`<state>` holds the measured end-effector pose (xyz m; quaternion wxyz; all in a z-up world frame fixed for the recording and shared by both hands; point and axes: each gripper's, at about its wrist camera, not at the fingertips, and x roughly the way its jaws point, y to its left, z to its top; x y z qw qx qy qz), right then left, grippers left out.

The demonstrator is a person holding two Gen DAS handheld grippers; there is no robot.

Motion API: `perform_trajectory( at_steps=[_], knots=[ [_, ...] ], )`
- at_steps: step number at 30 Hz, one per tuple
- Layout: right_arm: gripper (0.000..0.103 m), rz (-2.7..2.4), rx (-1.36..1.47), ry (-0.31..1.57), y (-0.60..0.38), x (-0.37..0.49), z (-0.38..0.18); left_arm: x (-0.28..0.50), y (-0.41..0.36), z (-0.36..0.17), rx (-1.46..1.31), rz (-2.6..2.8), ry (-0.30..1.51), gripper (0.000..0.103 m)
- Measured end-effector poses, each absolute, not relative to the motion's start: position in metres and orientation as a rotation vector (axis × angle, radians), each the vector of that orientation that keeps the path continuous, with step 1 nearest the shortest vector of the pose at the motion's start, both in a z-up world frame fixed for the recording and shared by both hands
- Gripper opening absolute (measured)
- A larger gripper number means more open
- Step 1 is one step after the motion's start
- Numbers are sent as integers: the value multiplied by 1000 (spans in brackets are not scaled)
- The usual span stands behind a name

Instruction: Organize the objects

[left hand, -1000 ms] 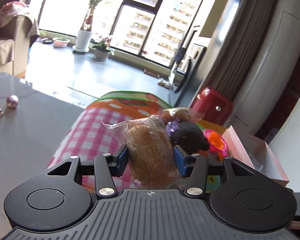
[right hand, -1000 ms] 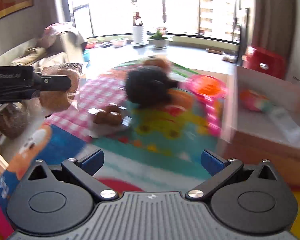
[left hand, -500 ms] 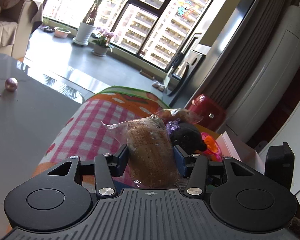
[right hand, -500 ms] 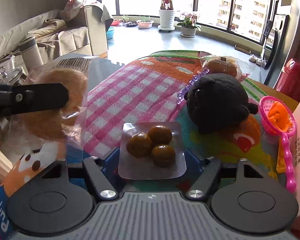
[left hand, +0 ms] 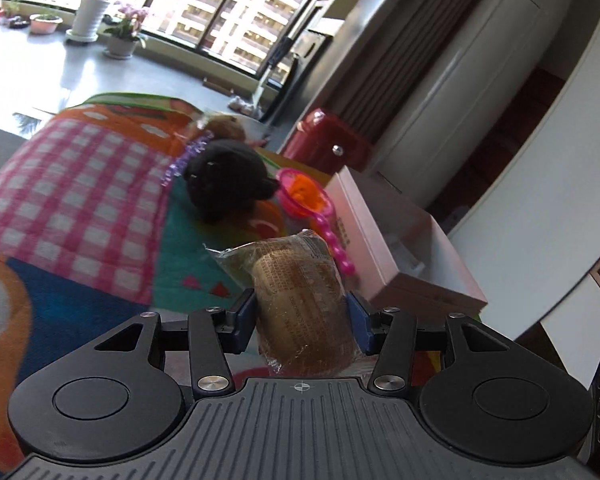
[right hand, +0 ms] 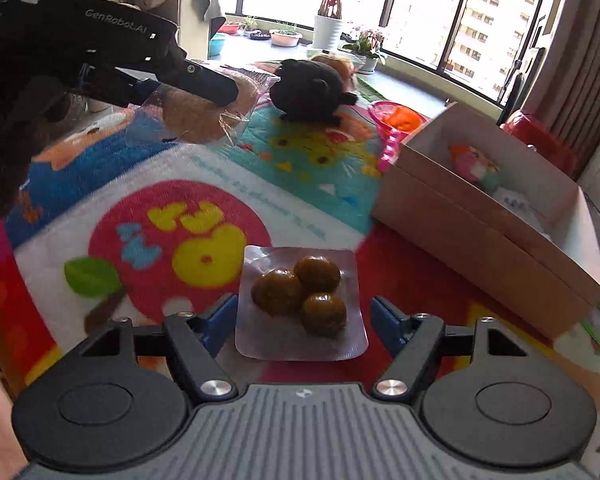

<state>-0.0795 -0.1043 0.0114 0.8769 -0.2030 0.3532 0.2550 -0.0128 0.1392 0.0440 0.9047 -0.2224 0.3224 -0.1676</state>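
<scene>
My left gripper is shut on a wrapped bread bun and holds it above the colourful mat, near the open cardboard box. The bun and the left gripper also show at upper left in the right wrist view. My right gripper holds a clear pack of three brown balls between its blue pads, above the mat. The box lies to its right and holds a pink wrapped item.
A black plush toy and a pink toy sieve with an orange piece lie on the mat. Another wrapped bun sits behind the plush. A red container stands beyond the box.
Both grippers have moved right toward the box with their loads. The pack of brown balls has come up off the mat in the right gripper.
</scene>
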Motion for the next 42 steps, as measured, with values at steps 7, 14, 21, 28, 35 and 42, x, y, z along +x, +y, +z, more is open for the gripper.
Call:
perform_trajectory(
  at_steps=[7,14,21,28,35,42],
  knots=[
    [96,274,-449,680,-170,-81,4,-8,101,41,-395,-395,706,53],
    [103,260,5,825,-204,-63,2,-6,92,32,-364,-380,732,53],
    [103,288,4,803,-164,-55,2,-7,101,30,-378,-346,737,53],
    [103,290,-34,765,-159,-68,-3,-9,102,31,-336,-328,731,53],
    [103,276,-91,793,-121,-49,-3,-10,94,25,-291,-325,746,53],
    [77,356,-157,793,-104,-56,5,-18,96,30,-261,-319,748,53]
  ],
)
